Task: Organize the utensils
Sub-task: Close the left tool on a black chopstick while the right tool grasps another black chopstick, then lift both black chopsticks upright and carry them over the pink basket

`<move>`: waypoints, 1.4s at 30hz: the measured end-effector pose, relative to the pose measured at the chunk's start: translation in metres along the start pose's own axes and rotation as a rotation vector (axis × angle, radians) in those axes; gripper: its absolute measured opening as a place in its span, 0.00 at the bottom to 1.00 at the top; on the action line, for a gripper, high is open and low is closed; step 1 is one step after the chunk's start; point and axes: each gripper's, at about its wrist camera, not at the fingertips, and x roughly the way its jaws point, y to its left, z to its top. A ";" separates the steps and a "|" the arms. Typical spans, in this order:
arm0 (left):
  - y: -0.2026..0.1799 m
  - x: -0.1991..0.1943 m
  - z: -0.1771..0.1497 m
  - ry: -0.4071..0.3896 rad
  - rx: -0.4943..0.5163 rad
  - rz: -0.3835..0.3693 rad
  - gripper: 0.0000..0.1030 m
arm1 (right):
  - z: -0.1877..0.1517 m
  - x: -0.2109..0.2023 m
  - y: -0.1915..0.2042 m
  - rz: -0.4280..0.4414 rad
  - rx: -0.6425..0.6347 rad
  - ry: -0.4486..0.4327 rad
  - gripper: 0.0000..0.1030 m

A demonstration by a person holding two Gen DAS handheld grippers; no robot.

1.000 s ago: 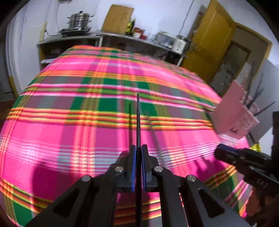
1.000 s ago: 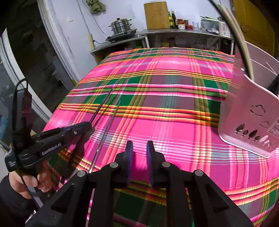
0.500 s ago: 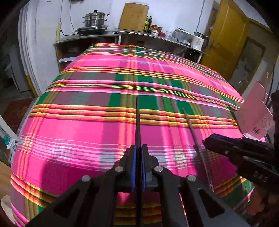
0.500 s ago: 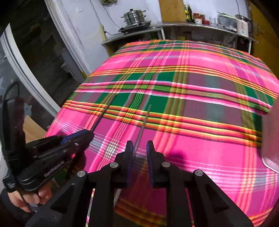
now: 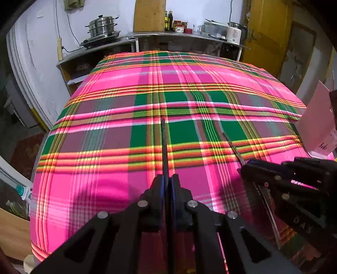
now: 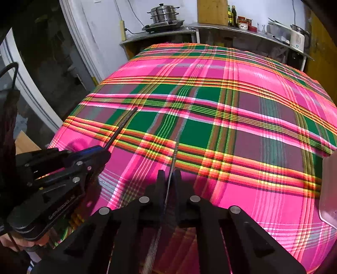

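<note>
The left gripper (image 5: 166, 185) is closed on a dark chopstick (image 5: 163, 147). The stick is thin and black, it goes out straight from between the pads and points over the table away from the camera. In the right wrist view the same stick comes out of the blue pads at the left side and its tip is over a green square of the cloth.

The right gripper (image 6: 169, 181) has just been closing, and now its jaws press on a metal chopstick (image 6: 173, 156). This one is thin and silver. It passes between the two fingers, its far end shows a little ahead of them, and the other end runs back under the gripper body. In the left wrist view the metal stick crosses the right gripper at the right side of the picture.

Under both grippers there is a tablecloth (image 5: 105, 189) with pink, green and orange checks, which covers the whole table. At the right edge stands a pale pink holder (image 5: 318, 126); only its side is visible.

Behind the table, at the wall, there is a metal shelf (image 5: 179, 35) with a steel pot (image 5: 103, 26), some bottles (image 5: 168, 20) and a white kettle (image 5: 234, 34). A yellow door (image 5: 265, 33) is at the right.
</note>
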 end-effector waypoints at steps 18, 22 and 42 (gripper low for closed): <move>-0.002 -0.070 0.020 -0.114 -0.065 -0.145 0.05 | 0.006 -0.074 -0.008 0.044 0.023 -0.138 0.05; -0.006 -0.091 0.027 -0.151 -0.061 -0.166 0.05 | 0.006 -0.095 -0.007 0.049 0.027 -0.183 0.05; -0.080 -0.167 0.040 -0.250 0.032 -0.304 0.05 | -0.017 -0.196 -0.042 0.008 0.088 -0.354 0.05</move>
